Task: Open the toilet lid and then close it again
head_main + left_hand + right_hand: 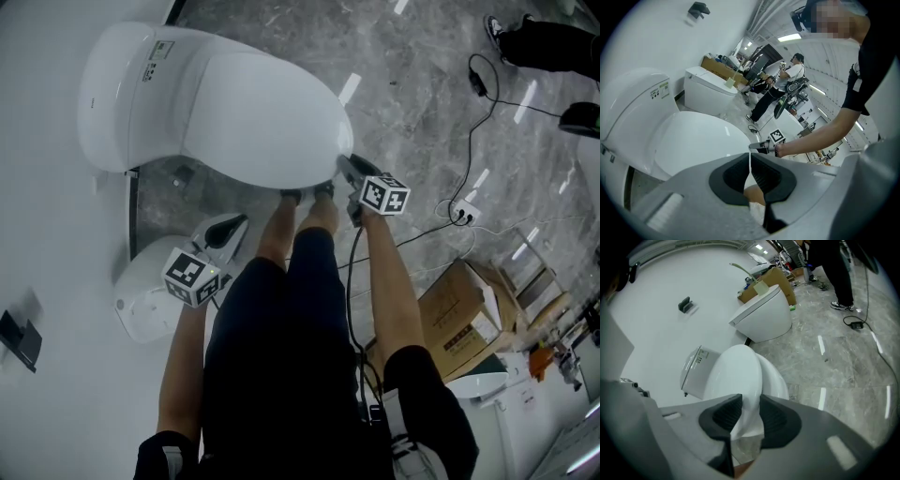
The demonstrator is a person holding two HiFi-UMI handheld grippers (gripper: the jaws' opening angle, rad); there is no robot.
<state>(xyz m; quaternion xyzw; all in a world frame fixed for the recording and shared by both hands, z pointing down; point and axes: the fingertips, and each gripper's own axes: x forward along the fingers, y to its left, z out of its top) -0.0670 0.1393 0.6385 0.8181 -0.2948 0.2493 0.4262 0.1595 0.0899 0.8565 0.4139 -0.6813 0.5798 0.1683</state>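
Grey marbled floor (pixel 412 84) runs under everything.

- The white ceramic toilet (pixel 117 94) is stood against the white wall, ahead of both sets of jaws.
- Its smooth white oval lid (pixel 253 117) is seen low over the bowl, with its front edge reaching in between the right jaws.
- A second white rounded fixture (pixel 141 305) is sited just beside and below the left jaws.
- A brown cardboard box (pixel 459 314) is noted on the floor, well behind and to the right of the right jaws.
- The right gripper (pixel 347 171) is set at the lid's front rim. Its jaws are narrowed, and the rim is pinched between the dark ribbed pads.
- The left gripper (pixel 750 159) is held short of the toilet. Its jaws are closed together with nothing between them.
- A black cable (pixel 487 117) is trailed across the floor, far right of the right jaws.
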